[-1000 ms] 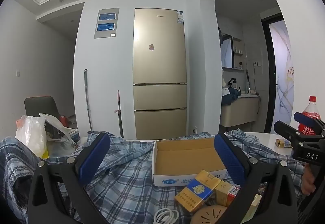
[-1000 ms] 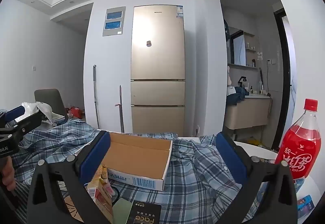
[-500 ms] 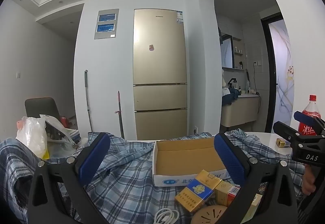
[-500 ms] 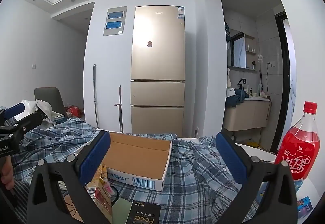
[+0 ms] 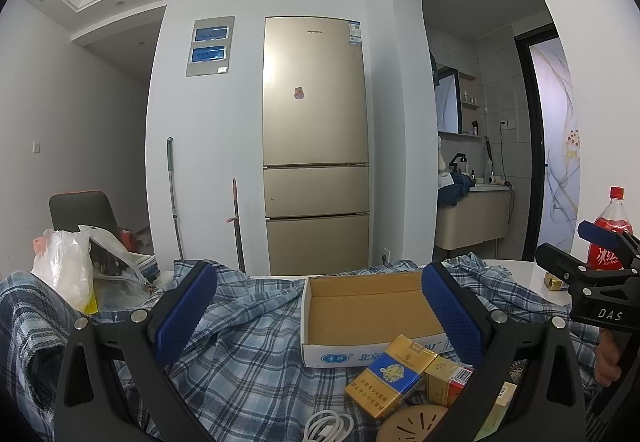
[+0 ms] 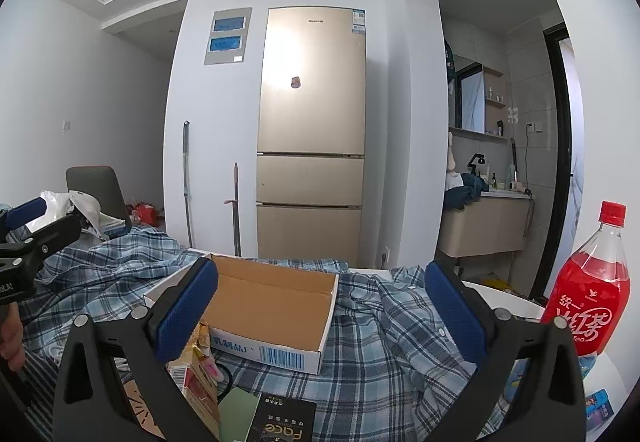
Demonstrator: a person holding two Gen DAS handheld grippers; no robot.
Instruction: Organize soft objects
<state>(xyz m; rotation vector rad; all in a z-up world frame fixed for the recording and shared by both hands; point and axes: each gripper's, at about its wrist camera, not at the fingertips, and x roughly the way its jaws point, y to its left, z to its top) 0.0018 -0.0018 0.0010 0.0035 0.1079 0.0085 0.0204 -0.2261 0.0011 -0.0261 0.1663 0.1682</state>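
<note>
A blue plaid shirt point(image 5: 248, 354) lies spread and crumpled over the table, also seen in the right wrist view as the plaid shirt point(image 6: 384, 354). On it sits an empty cardboard box point(image 5: 368, 306), the same cardboard box point(image 6: 272, 306) in the right wrist view. My left gripper point(image 5: 320, 314) hovers open above the shirt, nothing between its blue pads. My right gripper point(image 6: 322, 314) is likewise open and empty over the box and shirt. Each gripper shows at the edge of the other's view: the right gripper point(image 5: 592, 262) and the left gripper point(image 6: 36, 230).
Cigarette packs point(image 5: 388, 374), a white cable point(image 5: 328, 428) and a round wooden disc point(image 5: 412, 424) lie on the shirt in front. A red drink bottle point(image 6: 588, 302) stands at the right. A white plastic bag point(image 5: 68, 270) sits at the left. A gold fridge point(image 5: 316, 145) stands behind.
</note>
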